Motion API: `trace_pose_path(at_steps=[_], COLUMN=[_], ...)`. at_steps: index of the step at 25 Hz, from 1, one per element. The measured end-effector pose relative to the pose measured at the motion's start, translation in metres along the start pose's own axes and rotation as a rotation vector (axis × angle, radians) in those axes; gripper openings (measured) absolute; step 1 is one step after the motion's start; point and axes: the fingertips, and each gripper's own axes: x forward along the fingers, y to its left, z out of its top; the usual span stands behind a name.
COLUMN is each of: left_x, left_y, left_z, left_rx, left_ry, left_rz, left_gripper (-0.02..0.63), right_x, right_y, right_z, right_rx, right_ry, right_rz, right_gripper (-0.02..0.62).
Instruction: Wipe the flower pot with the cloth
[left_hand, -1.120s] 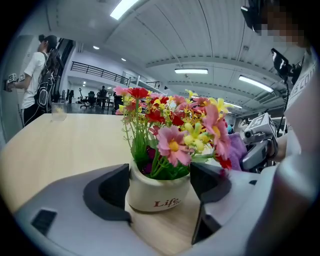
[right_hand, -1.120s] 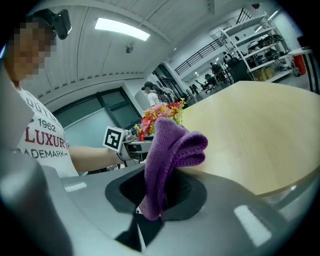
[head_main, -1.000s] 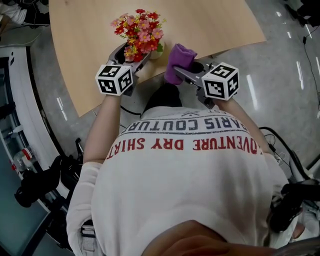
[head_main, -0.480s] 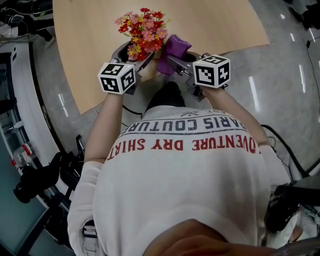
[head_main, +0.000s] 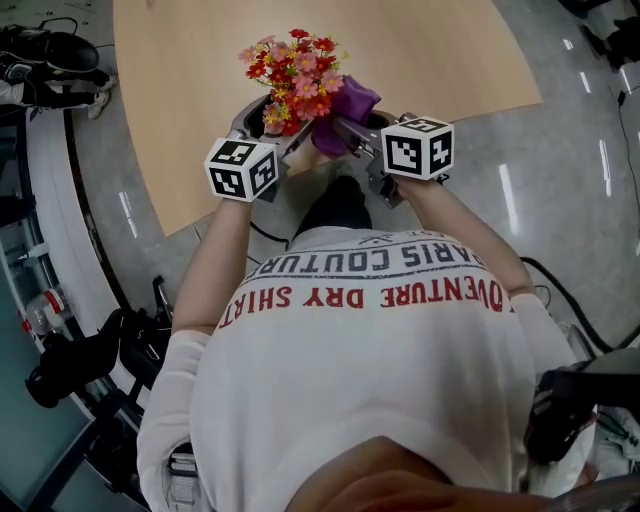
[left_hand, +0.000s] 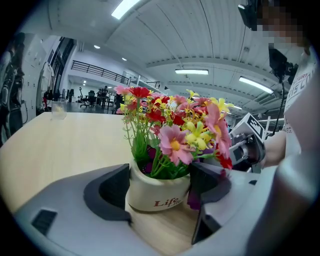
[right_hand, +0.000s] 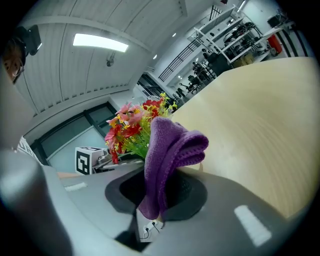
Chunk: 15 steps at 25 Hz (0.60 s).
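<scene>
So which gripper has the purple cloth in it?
The right gripper: its jaws are shut on the purple cloth, while the left gripper clasps the cream flower pot.

Cream flower pot (left_hand: 157, 192) with red lettering; pink, red and yellow flowers (head_main: 297, 70) on green stems; purple cloth (right_hand: 170, 145); pale wood-grain counter (head_main: 200, 60); white shirt (head_main: 370, 380) lettered red and grey.
</scene>
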Motion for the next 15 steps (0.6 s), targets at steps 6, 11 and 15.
trace_pose_path(at_steps=[6,11,15], left_x=[0.001,-0.003,-0.003], left_y=[0.0,0.001,0.001], left_z=[0.004,0.002,0.005], left_rx=[-0.001,-0.001,-0.002], left_ry=[-0.012,-0.012,-0.012], left_rz=[-0.004,-0.012,-0.018], left_gripper=[0.379,0.379,0.379], right_x=[0.0,0.006,0.008], right_y=[-0.015,-0.036,-0.047], right_z=[-0.002,-0.021,-0.027], right_rx=[-0.033,-0.077,-0.1], right_ry=[0.035,0.154,0.23], right_rz=[-0.052,-0.185,-0.238], right_gripper=[0.061,0.061,0.061])
